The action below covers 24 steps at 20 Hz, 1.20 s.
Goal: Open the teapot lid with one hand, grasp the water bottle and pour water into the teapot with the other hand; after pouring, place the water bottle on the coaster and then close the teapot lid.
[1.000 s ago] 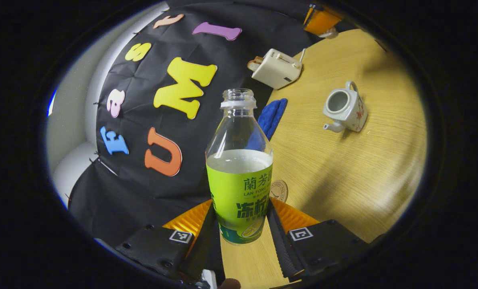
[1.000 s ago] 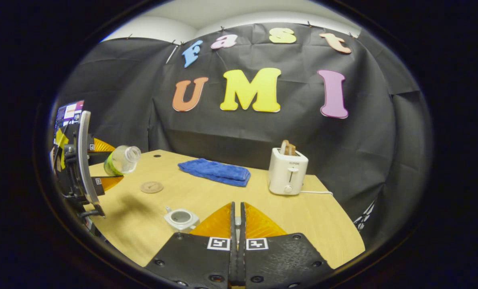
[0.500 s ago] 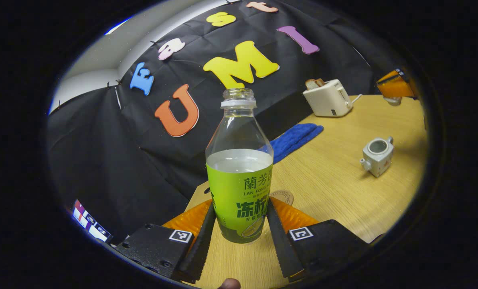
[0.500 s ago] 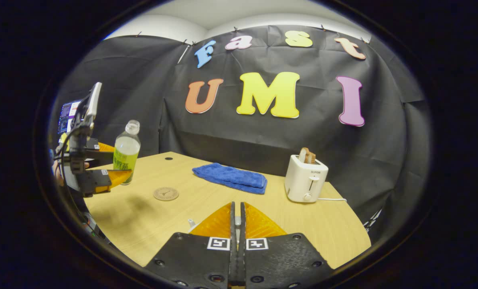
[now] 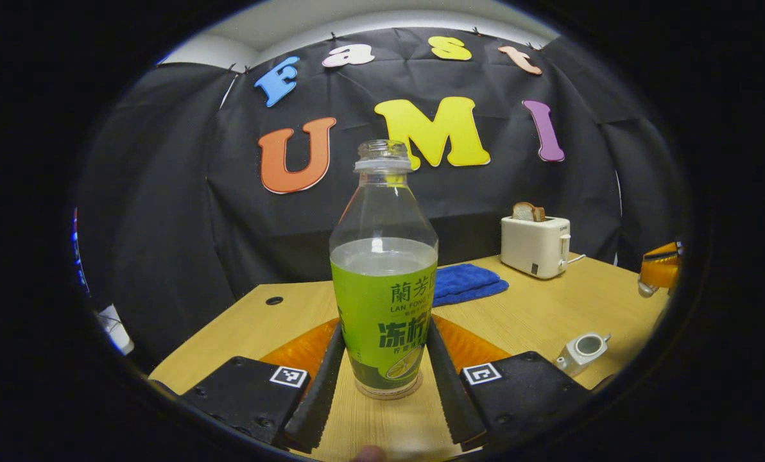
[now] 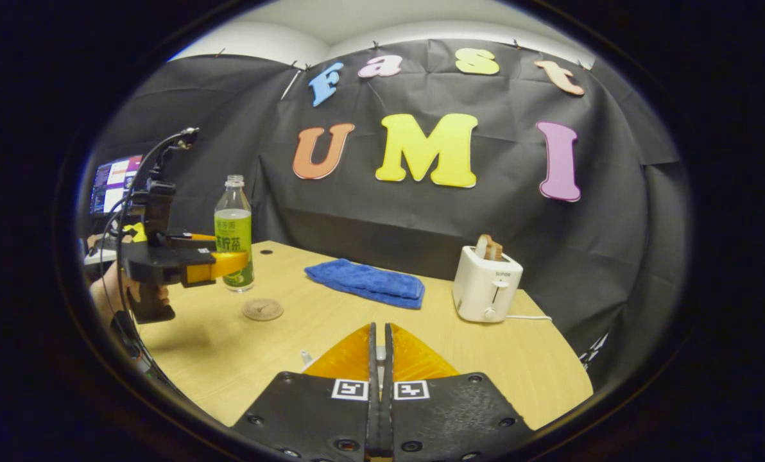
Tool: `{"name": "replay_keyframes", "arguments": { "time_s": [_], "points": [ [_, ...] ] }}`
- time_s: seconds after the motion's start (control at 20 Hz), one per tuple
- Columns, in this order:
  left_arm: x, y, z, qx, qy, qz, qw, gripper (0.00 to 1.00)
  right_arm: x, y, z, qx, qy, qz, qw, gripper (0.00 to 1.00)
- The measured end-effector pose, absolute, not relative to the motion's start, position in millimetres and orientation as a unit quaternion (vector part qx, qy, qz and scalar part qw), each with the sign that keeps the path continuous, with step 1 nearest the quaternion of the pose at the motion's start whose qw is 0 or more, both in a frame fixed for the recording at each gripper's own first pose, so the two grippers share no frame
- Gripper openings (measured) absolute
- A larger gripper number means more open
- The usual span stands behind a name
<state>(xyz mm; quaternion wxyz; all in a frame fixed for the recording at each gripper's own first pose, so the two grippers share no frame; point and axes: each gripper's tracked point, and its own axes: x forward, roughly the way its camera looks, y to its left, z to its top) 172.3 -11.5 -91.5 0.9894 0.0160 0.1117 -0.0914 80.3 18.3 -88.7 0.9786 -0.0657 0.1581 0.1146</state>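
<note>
Left gripper (image 5: 382, 378) squeezing a clear plastic bottle (image 5: 383, 276) with a bright green label from both sides. Upright, cap off, water up to the label's top, held above the pale wooden table (image 5: 549, 314). In the right gripper view, just behind the round brown coaster (image 6: 262, 309). Right gripper (image 6: 377, 359) pinched tight on something small, too hidden to tell. Further off: small white teapot (image 5: 581, 351), lid off; fluffy blue towel (image 5: 464, 282); boxy cream toaster (image 5: 535, 245).

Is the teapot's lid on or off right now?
Off. The teapot shows an open round hole on top, with no lid covering it, in the left gripper view.
</note>
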Motion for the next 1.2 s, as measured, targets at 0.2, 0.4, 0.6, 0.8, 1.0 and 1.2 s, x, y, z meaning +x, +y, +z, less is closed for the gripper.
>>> {"name": "replay_keyframes", "arguments": {
  "time_s": [0.2,0.4,0.6,0.8,1.0,1.2],
  "points": [
    [193.5,-16.7,-104.7,-0.001,0.11,-0.097,0.989,0.73,82.6,13.9,-89.2,-0.069,0.16,0.108,0.979,0.0],
    [202.0,-16.1,-126.3,-0.016,0.129,-0.096,0.987,0.74,83.8,8.3,-91.5,-0.069,0.163,0.1,0.979,0.0],
    [206.0,-16.9,-143.6,-0.023,0.146,-0.096,0.984,0.74,86.5,6.2,-95.2,-0.07,0.166,0.096,0.979,0.0],
    [205.2,-13.9,-154.2,-0.014,0.158,-0.091,0.983,0.74,85.9,6.5,-101.7,-0.072,0.173,0.097,0.978,0.0],
    [203.8,-16.1,-163.6,-0.018,0.166,-0.09,0.982,0.76,84.7,6.3,-102.8,-0.072,0.173,0.097,0.977,0.0],
    [203.2,-16.0,-162.7,-0.023,0.166,-0.086,0.982,0.8,84.6,4.9,-103.6,-0.071,0.175,0.095,0.977,0.0]
  ]
}}
